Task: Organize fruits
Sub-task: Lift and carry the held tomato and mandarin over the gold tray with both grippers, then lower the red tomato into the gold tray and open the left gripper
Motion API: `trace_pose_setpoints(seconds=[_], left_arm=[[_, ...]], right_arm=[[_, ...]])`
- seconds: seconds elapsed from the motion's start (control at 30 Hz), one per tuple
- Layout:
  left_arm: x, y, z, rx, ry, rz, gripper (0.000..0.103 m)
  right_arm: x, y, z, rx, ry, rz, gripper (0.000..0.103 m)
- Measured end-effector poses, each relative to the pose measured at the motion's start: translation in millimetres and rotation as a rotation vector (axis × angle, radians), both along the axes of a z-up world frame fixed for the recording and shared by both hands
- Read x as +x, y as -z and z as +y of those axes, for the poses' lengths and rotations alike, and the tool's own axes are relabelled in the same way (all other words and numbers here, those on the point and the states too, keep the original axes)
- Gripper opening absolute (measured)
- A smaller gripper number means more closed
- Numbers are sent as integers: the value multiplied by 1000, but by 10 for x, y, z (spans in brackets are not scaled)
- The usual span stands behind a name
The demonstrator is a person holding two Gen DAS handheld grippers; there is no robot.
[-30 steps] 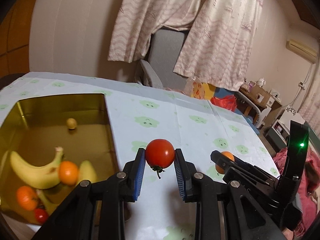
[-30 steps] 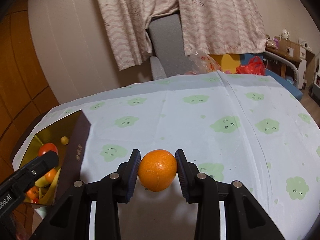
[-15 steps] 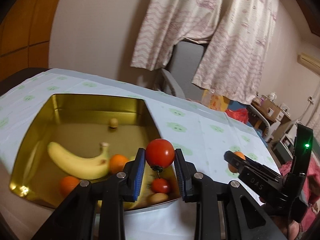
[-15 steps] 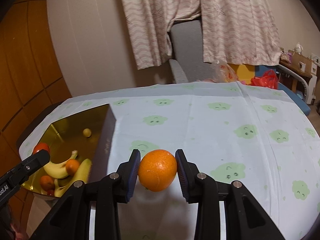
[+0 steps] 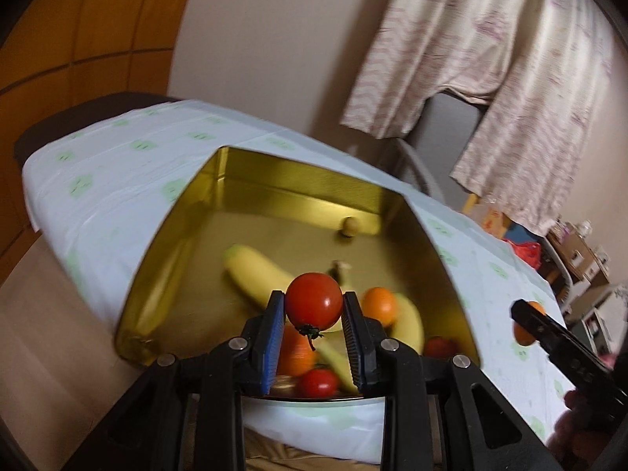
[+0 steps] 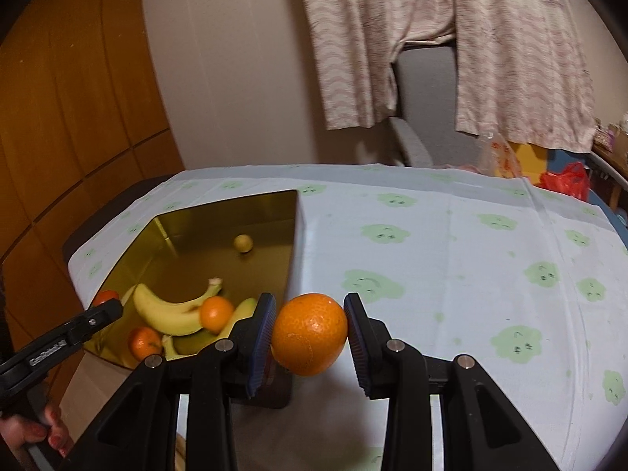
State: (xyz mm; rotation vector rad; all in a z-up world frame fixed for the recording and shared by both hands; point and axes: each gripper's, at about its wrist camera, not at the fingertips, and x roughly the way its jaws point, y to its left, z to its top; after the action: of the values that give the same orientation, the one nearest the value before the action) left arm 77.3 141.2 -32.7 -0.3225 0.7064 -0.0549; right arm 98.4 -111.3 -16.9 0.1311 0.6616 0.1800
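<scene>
My left gripper (image 5: 313, 316) is shut on a red tomato (image 5: 313, 306), held over the near end of a gold tin box (image 5: 298, 192). Bananas (image 5: 255, 272), oranges (image 5: 378, 306), small red tomatoes (image 5: 318, 382) and a small yellow fruit (image 5: 350, 225) lie in the box. My right gripper (image 6: 310, 335) is shut on an orange (image 6: 310, 333), held above the tablecloth just right of the box (image 6: 219, 212). The left gripper's finger (image 6: 74, 333) shows at the left of the right wrist view.
A pale cloth with green cloud prints (image 6: 451, 255) covers the table. A grey chair (image 6: 424, 78) and hanging curtains (image 6: 490, 39) stand behind it. A wooden wall (image 6: 78, 117) is on the left. A hand (image 6: 35, 433) holds the left gripper.
Both grippers have moved left toward the box. The tomato now hangs over the box's fruit; the orange has come close to the box's right wall.
</scene>
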Motion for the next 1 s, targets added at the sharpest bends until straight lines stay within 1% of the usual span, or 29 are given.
trace_pose_setpoints(seconds=[0.27,0.37,0.43,0.53,0.6,0.67,0.8,0.83,0.9,1.0], left_arm=[[65,230,269,-1,-86,66,29],[105,292,318,20,-101,78,29],[129,299,306,49,-95,76,30],[140,306,286,72,-86,68,33],[140,302,288,80,-83,65,37],[124,293,296,94,-91,59,53],[82,254,303,90,-102,45,65],[67,245,299,93,-107,44,71],[42,237,294,90,-121,48,78],[10,206,264,100,-130,49,86]], right_arm=[[-3,34,201,-15,-43,13,37],[-3,42,253,-21,-54,15,37],[-2,45,288,-26,-61,15,37],[-4,43,352,-33,-74,16,37],[-17,36,395,-38,-82,14,37],[-13,37,435,-44,-90,14,37],[-25,54,461,-47,-94,21,37],[-26,59,457,-47,-94,23,37],[-34,64,449,-45,-94,26,37],[-25,61,447,-46,-94,27,37]])
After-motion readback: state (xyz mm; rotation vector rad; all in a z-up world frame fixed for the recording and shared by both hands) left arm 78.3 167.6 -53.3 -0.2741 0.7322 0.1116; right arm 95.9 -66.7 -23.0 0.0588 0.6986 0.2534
